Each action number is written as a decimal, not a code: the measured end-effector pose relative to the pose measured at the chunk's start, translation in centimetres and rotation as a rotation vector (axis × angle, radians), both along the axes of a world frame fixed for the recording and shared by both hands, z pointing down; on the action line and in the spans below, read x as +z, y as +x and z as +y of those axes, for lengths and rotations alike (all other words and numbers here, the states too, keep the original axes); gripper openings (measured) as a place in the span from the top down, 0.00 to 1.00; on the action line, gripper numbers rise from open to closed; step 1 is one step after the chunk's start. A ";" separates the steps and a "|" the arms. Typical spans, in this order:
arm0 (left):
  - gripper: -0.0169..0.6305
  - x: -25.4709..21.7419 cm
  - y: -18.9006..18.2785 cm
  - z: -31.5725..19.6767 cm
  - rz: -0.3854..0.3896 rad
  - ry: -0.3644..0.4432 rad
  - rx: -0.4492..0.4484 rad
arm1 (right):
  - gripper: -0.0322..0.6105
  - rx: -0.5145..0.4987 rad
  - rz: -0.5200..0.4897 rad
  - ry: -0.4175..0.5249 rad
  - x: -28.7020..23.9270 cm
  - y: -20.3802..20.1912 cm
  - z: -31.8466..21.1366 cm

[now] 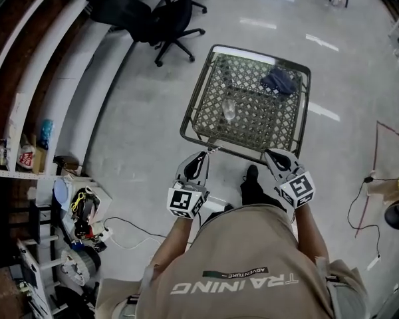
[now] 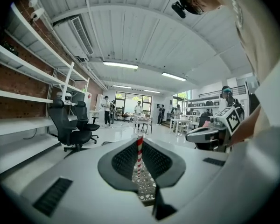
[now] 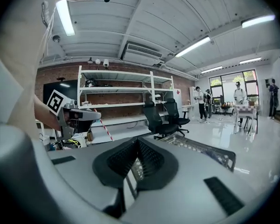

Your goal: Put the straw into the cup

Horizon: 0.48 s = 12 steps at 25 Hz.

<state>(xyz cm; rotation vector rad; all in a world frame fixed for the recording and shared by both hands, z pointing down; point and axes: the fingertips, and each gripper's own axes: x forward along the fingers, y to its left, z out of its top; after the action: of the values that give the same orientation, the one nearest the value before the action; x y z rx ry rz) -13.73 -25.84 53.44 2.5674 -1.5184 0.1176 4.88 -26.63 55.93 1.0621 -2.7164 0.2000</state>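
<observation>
Standing upright between the pads of the left gripper [image 1: 203,155], the red-and-white straw [image 2: 139,154] is pinched tight, its top rising above the jaw tips. That gripper's own view shows the grip plainly, while the head view gives only a small tip of the straw near the table's near edge. The cup [image 1: 229,109], clear and upright, stands near the middle of the mesh table [image 1: 198,90], well apart from the straw, and only the head view shows it. A dark cloth [image 1: 279,80] lies at the table's far right. The right gripper [image 3: 138,147] holds nothing, its jaws drawn together to a sliver. Its view catches the left gripper from the side, the straw slanting. Chairs [image 1: 169,18] stand beyond.
</observation>
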 end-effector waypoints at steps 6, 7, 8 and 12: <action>0.92 -0.8 0.3 -7.8 -0.043 0.012 -0.032 | 0.92 -0.060 -0.019 0.053 -1.7 0.0 -9.4; 0.92 -1.0 0.4 -9.0 -0.049 0.013 -0.040 | 0.92 -0.068 -0.017 0.054 -1.9 0.2 -10.6; 0.92 -1.1 0.5 -10.2 -0.053 0.013 -0.048 | 0.92 -0.076 -0.015 0.054 -2.0 0.4 -11.6; 0.92 -0.5 1.0 -13.1 -0.045 0.014 -0.084 | 0.92 -0.099 -0.014 0.043 -1.0 1.6 -13.5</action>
<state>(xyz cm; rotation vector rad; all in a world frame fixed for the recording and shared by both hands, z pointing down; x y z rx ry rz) -12.76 -38.94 52.89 2.5231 -1.6462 0.1565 6.50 -40.09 54.94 0.9376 -2.7887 0.1342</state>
